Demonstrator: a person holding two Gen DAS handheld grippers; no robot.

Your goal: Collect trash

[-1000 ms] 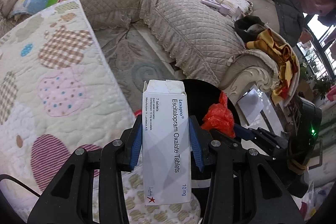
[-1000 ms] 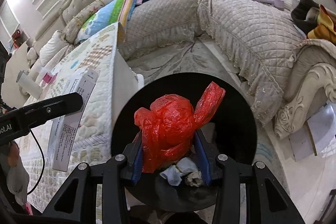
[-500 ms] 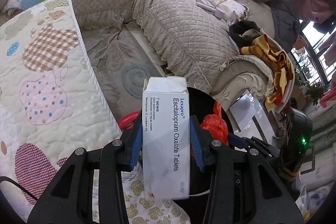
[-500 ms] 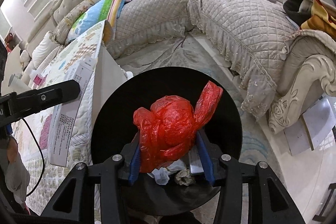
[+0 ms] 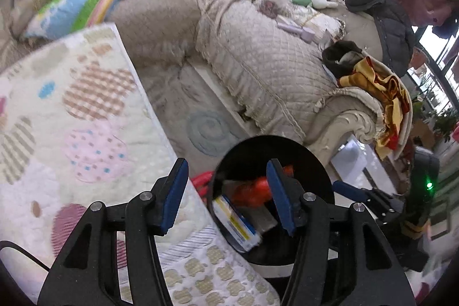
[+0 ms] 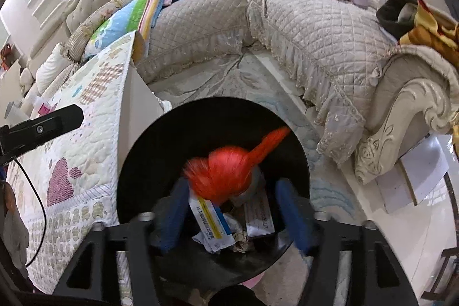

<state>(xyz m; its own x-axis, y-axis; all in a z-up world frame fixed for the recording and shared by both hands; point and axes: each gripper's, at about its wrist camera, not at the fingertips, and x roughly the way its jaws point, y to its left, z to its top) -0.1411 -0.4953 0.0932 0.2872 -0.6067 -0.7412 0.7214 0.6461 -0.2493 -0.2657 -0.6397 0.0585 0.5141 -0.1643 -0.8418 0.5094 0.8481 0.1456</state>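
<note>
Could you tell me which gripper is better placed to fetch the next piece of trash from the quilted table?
Left. The left gripper is open, empty and over the quilted table edge; the right gripper hangs over the bin.

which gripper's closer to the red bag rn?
Right. The right gripper is open directly over the red bag in the black bin; the left gripper, also open, sits beside the bin's rim.

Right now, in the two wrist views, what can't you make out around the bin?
- Red bag: motion-blurred in the right wrist view, so whether it has landed or is mid-fall is unclear.
- Right gripper: fingers blurred, though they stand apart.
- Bin: its bottom is hidden under boxes and paper; the left gripper covers part of it in the left wrist view.
- Blue and yellow box: print too small to read.
</note>
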